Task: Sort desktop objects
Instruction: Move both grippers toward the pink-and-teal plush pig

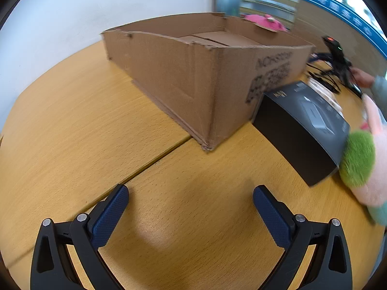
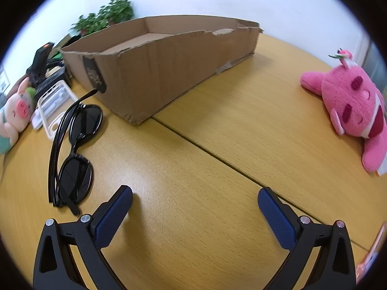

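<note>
While both tools hover low over the wooden bench [image 2: 193, 145], neither carries anything: the left hand-held gripper [image 1: 191, 193] has its blue pads spread wide over bare wood, and the right hand-held gripper [image 2: 194, 194] is spread just as wide, with nothing between its fingers.

Nearest the right one, just to its left, lie the black sunglasses [image 2: 72, 149], folded, dark lenses facing up, one temple tip pointing toward the nearer finger. They look thin, glossy and flat against the wood, so a grasp from above could slide off the frame or press on a lens; closing across the bridge seems safer.

Further right sprawls a pink plush toy [image 2: 350, 106], soft and easy to pinch. Near the left tool's far right side sits a black carton [image 1: 302, 130], touching a pink-and-green plush pig [image 1: 362, 166]; lifting the carton could drag the pig along.

Behind everything stands the open cardboard box [image 2: 157, 72], probably the sorting bin, seemingly empty. Its torn front rim could snag an item carried in too low. A pale plastic case [image 2: 55, 106] rests beside its left corner.
</note>
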Demonstrator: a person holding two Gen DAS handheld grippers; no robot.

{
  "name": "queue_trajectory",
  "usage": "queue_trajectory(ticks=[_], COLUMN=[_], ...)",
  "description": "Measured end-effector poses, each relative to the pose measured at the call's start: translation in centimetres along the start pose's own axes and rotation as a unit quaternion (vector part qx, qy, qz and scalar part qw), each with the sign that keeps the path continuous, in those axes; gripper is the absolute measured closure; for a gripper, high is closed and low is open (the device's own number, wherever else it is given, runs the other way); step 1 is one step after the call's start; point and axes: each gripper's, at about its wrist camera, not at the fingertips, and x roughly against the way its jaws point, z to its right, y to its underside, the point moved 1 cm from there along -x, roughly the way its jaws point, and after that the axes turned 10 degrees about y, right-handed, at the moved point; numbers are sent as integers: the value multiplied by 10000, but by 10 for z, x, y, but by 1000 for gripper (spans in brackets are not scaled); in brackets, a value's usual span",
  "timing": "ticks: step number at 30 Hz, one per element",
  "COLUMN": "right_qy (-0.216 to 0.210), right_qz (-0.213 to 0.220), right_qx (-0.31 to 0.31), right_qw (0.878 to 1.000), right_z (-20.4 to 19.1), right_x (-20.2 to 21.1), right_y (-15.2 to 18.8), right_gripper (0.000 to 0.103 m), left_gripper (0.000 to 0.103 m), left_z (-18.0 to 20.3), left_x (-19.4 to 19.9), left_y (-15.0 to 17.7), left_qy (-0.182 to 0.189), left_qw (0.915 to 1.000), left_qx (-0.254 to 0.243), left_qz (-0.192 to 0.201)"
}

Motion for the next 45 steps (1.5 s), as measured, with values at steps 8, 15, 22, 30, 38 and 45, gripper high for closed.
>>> queue_trajectory(ticks=[8,15,22,30,38,45], right_qy=[1387,1504,1924,938,1252,1089], right_qz=[-336,-461,-546,1730,1577,1335], right_qx=[-1856,-2051,-1473,-1965,-1514,-1381], right_qw=[9722,9660,9687,9605,9677,9753], right_z=[-14,-10,-80,-184,-263,-307], right_x=[-4,6,47,201,206,205], right_y=[-6,-1,12,-19,-44,-38], right_gripper=[0,0,0,0,0,1], left_gripper=[0,0,1,0,0,0], left_z=[13,6,68,212,275,288], left_x=[3,7,84,179,160,137], left_y=[16,12,19,2,-8,1], left_qy=[-918,-1169,-2064,-1159,-1102,-852], left_qw=[9880,9791,9467,9477,9549,9644], left_qx=[1214,1661,2123,1702,1766,1759], left_qz=[248,97,1264,2438,2115,1782])
